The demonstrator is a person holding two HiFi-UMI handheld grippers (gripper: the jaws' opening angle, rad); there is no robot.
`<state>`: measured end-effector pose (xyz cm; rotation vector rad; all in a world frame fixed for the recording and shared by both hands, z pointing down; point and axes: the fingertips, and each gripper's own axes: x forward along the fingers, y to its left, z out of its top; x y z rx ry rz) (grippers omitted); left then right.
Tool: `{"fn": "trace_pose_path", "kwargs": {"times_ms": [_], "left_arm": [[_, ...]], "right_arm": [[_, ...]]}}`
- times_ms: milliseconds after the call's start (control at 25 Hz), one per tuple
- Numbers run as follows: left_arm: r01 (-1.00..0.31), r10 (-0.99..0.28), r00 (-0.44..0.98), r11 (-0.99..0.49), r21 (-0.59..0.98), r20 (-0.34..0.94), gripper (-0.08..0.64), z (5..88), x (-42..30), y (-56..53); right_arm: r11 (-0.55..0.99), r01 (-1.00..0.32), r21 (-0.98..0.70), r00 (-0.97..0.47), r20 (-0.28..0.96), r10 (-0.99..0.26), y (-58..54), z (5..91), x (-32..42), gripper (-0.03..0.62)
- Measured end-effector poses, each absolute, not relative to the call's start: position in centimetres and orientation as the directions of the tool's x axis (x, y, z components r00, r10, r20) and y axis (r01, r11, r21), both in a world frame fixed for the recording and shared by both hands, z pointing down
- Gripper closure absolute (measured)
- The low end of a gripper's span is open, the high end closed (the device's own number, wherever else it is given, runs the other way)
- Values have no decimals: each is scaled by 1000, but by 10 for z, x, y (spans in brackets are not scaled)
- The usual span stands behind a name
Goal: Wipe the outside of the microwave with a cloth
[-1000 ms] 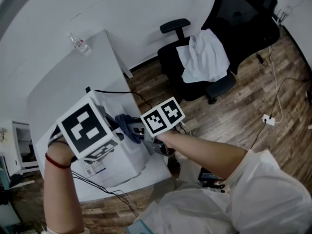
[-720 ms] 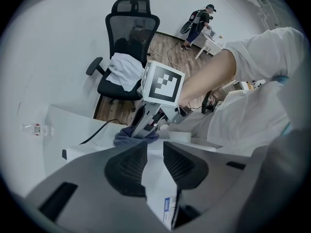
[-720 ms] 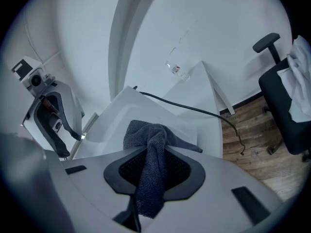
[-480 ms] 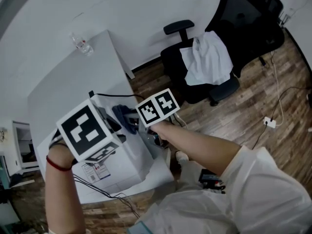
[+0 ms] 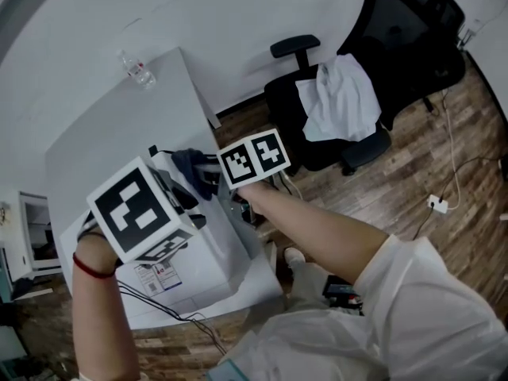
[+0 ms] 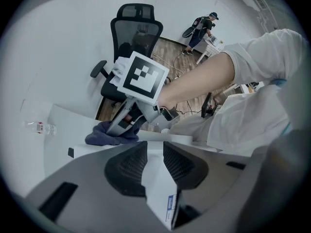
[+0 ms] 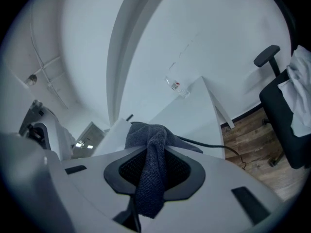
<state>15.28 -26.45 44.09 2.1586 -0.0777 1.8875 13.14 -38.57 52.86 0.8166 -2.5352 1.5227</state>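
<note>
The white microwave (image 5: 202, 252) stands on the white table (image 5: 119, 133). My left gripper (image 5: 163, 240) points steeply down at its near left part. In the left gripper view its jaws (image 6: 150, 161) are shut on a thin white edge of the microwave (image 6: 156, 188) that bears a sticker. My right gripper (image 5: 213, 173) is shut on a dark blue cloth (image 5: 193, 167) at the far end of the microwave's top. The cloth (image 7: 148, 144) hangs bunched between the pads of the right gripper (image 7: 153, 171). The left gripper view shows the cloth (image 6: 109, 134) lying on the top.
A clear plastic bottle (image 5: 136, 71) stands at the table's far corner. A black cable (image 5: 190, 151) leaves the microwave's far side. A black office chair (image 5: 373, 46) with a white garment (image 5: 337, 94) is on the wooden floor to the right. A person (image 6: 200, 29) stands far off.
My right gripper has slid the cloth across the microwave's top toward its far end, up and left in the head view. The left gripper has kept still.
</note>
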Motion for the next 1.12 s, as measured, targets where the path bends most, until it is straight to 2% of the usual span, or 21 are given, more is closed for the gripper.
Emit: {"fn": "trace_pose_path", "kwargs": {"times_ms": [240,520,760,920,1120], "left_arm": [[-270,15,239,-960,81,971,456,412,146,-264],[-425,-203,333,-904,-45,921,460,381,109,-240],[-610,-364,379,-790,-66,851,469,370,57,-198],[-708,-437,366,-704,-58,822,469,379,24,-186],[-779,-533,361,-623,-67,766,469,384,7,-188]], "right_arm": [[501,-379,-778,-897,178,-404,-375,439,138,492],[669,-331,-665,-940,171,-295,-321,383,116,492],[745,-323,-584,-942,273,-195,-273,383,82,492],[836,-323,-444,-894,433,-115,-252,402,55,491],[934,-286,-216,-773,628,-91,-234,428,36,491]]}}
